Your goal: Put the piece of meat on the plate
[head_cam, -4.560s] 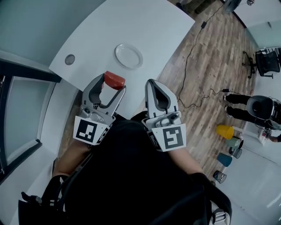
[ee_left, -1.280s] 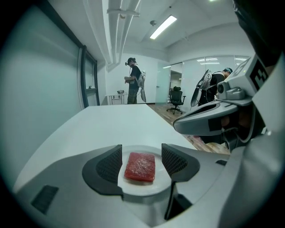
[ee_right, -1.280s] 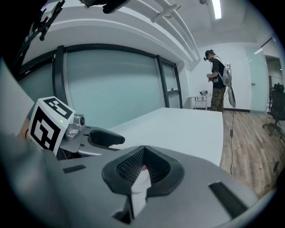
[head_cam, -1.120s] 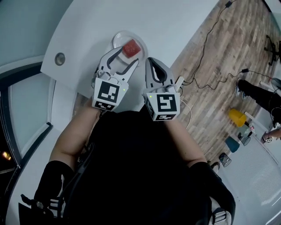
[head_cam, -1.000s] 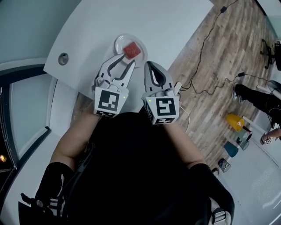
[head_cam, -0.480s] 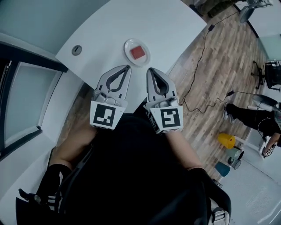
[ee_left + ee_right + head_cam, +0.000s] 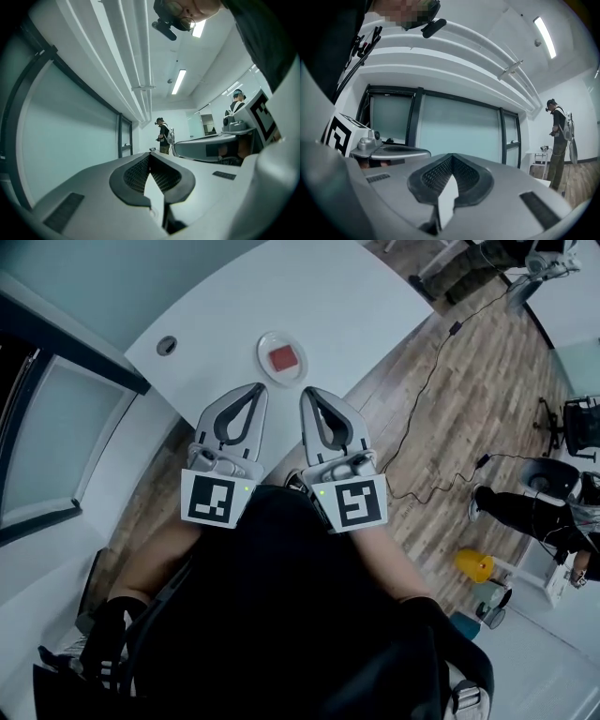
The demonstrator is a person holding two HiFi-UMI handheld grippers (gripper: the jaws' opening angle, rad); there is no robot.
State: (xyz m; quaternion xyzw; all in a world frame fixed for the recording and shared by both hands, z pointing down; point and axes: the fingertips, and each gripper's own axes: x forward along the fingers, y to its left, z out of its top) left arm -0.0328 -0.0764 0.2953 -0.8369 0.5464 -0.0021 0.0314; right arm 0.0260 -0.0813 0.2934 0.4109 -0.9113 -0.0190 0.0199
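In the head view the red piece of meat (image 7: 283,358) lies on the small white plate (image 7: 265,346), which stands near the front edge of the white table (image 7: 309,296). My left gripper (image 7: 257,389) is shut and empty, held up off the table short of the plate. My right gripper (image 7: 307,393) is beside it, also shut and empty. In the left gripper view the left gripper (image 7: 149,154) points level into the room with its jaws closed tip to tip. The right gripper (image 7: 451,155) in its own view looks the same.
A round grommet (image 7: 166,345) sits in the table left of the plate. A glass partition (image 7: 47,442) stands to the left. Wood floor (image 7: 450,427) with a cable (image 7: 427,390) lies to the right. Other people stand far off across the room.
My left gripper has let go of the meat on the plate and shut. Both grippers have drawn back from the plate and risen, now pointing level.
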